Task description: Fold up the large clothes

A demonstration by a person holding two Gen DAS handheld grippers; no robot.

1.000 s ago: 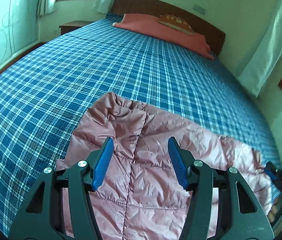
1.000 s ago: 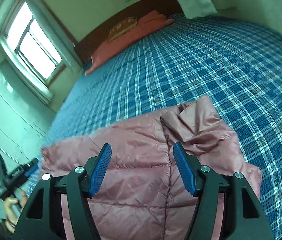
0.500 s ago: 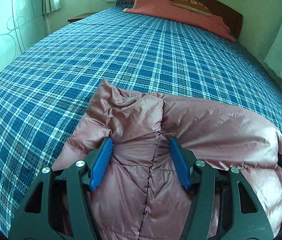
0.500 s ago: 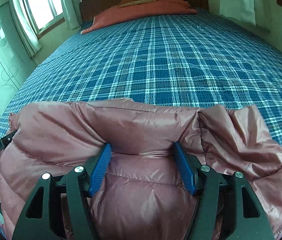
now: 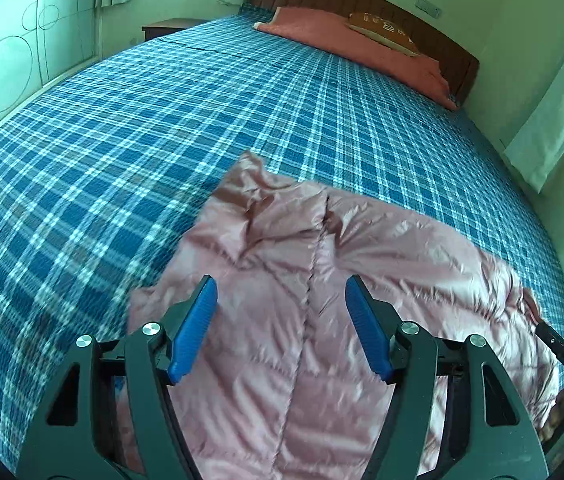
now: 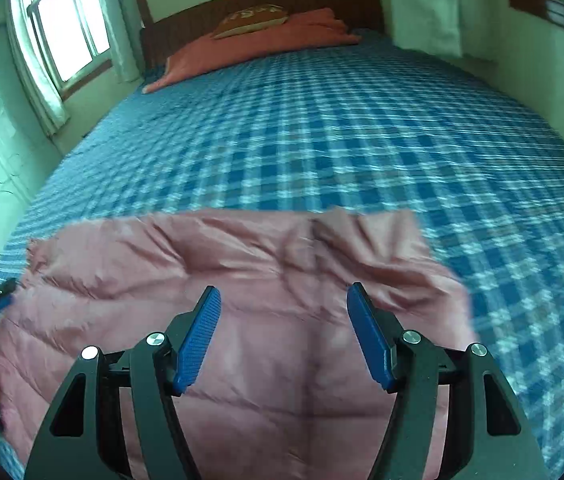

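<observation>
Jacket (image 5: 322, 320), pink and puffy, lies flat on the near end of the blue checked bed (image 5: 161, 120). Left gripper (image 5: 281, 322) and right gripper (image 6: 284, 334) hang over it, both wide apart and holding nothing. Its slippery cloth may slide out or puff back up, spoiling the fold.

Both grippers lifted clear of the pink jacket (image 5: 322, 320) (it now lies flatter)
</observation>
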